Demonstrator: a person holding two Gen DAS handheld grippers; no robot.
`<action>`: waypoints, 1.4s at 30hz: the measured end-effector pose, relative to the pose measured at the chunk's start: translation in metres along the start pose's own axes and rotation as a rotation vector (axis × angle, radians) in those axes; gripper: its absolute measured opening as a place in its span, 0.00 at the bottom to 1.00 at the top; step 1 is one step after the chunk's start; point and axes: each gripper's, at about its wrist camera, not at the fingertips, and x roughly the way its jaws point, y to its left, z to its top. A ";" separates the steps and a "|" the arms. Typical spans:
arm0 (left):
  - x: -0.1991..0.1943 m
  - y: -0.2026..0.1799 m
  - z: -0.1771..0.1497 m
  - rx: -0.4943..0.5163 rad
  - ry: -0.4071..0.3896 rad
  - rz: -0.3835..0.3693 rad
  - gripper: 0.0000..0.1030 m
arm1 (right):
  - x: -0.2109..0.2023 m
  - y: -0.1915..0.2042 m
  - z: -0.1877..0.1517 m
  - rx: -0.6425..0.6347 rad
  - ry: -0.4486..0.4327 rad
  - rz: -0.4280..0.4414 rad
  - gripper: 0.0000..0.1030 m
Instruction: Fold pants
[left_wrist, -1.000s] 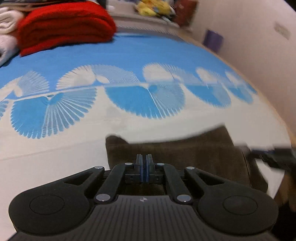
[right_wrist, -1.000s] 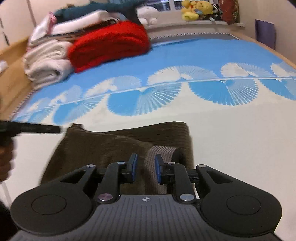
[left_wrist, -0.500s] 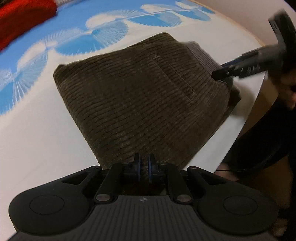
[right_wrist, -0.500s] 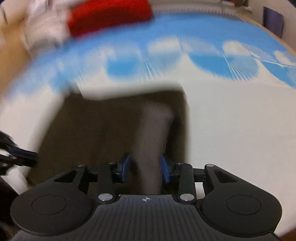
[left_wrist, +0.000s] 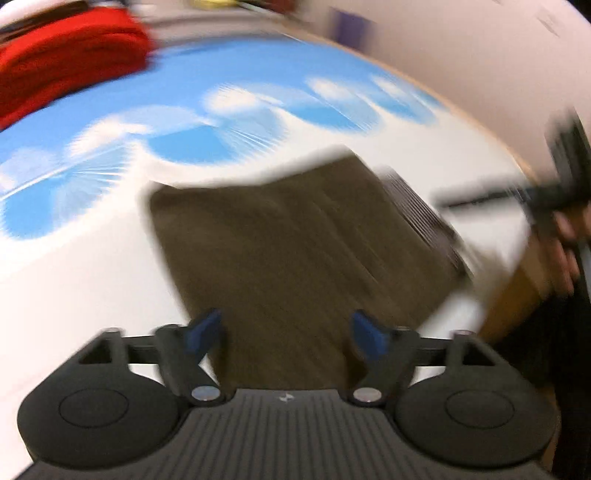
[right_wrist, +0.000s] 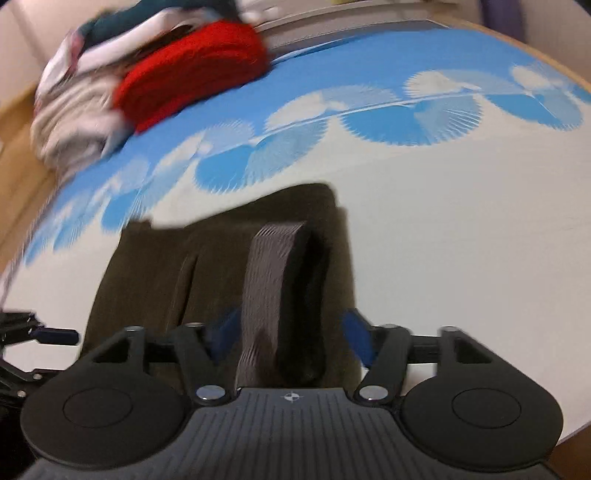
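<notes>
Since a second ago, both sets of jaws have parted: left gripper (left_wrist: 286, 332) and right gripper (right_wrist: 291, 334) opening, released over folded pants (left_wrist: 295, 240); red blanket (right_wrist: 192, 70) well beyond.

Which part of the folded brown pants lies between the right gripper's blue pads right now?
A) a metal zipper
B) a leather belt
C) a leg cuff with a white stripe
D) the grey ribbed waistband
D: in the right wrist view the grey ribbed waistband of the folded brown pants runs up between the spread blue pads of the right gripper, whose jaws are opening and not pressing on it.
</notes>
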 end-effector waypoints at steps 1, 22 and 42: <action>0.002 0.009 0.003 -0.064 -0.003 0.005 0.84 | 0.006 -0.006 0.003 0.040 0.011 0.003 0.72; 0.104 0.072 0.025 -0.434 0.196 -0.012 0.85 | 0.087 -0.025 0.016 0.146 0.178 0.095 0.90; 0.023 0.107 0.122 -0.355 -0.168 0.046 0.33 | 0.042 0.052 0.101 -0.006 -0.147 0.169 0.39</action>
